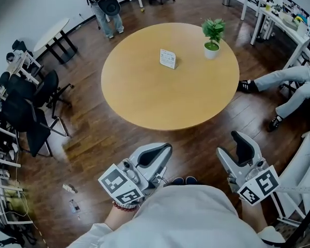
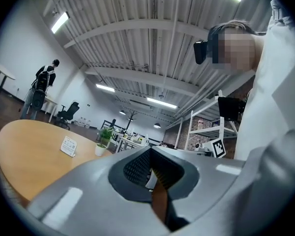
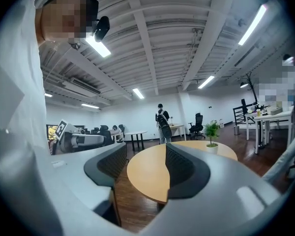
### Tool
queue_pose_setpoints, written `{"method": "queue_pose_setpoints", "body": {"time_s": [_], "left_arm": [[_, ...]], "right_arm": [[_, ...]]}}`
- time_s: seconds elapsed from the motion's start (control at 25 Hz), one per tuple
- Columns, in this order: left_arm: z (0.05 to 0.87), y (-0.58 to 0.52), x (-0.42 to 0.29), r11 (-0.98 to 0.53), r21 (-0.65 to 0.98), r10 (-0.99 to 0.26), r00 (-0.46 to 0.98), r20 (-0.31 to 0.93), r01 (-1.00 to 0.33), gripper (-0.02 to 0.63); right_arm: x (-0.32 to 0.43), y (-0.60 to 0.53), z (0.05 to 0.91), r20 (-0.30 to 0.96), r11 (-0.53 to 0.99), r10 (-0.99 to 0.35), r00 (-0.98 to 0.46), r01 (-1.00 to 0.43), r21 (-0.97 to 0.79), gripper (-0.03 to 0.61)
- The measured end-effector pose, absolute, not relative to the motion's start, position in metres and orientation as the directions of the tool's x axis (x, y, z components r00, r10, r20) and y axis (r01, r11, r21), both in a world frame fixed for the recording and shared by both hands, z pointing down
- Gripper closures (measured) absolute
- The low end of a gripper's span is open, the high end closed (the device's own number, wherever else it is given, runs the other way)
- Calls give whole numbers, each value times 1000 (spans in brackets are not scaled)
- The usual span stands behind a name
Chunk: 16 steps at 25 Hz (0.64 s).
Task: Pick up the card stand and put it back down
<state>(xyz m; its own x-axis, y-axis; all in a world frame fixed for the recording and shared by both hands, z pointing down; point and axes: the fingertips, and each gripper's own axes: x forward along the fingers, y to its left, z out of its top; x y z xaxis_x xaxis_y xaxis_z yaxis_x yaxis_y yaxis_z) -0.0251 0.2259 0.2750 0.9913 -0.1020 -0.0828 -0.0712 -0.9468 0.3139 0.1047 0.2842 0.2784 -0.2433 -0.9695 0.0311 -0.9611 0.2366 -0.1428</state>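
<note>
The card stand is a small white card standing upright on the round wooden table, towards its far side; the left gripper view shows the card stand far off on the table. Both grippers hover close to my body, short of the table's near edge and well away from the stand. My left gripper has its jaws together with nothing held. My right gripper stands open and empty, the table showing through the gap between its pads. The right gripper view does not show the stand.
A small potted plant stands on the table right of the stand. A person with a backpack stands at the far side. Someone's legs stretch out at the right. Black chairs and white desks ring the room.
</note>
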Motion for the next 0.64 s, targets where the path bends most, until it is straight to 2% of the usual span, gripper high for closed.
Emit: {"method": "queue_pose_setpoints", "body": {"time_s": [0.64], "left_arm": [[275, 235, -23, -949, 303, -120, 990, -76, -91, 612]], "right_arm": [[94, 274, 281, 36, 317, -946, -322, -942, -113, 333]]}}
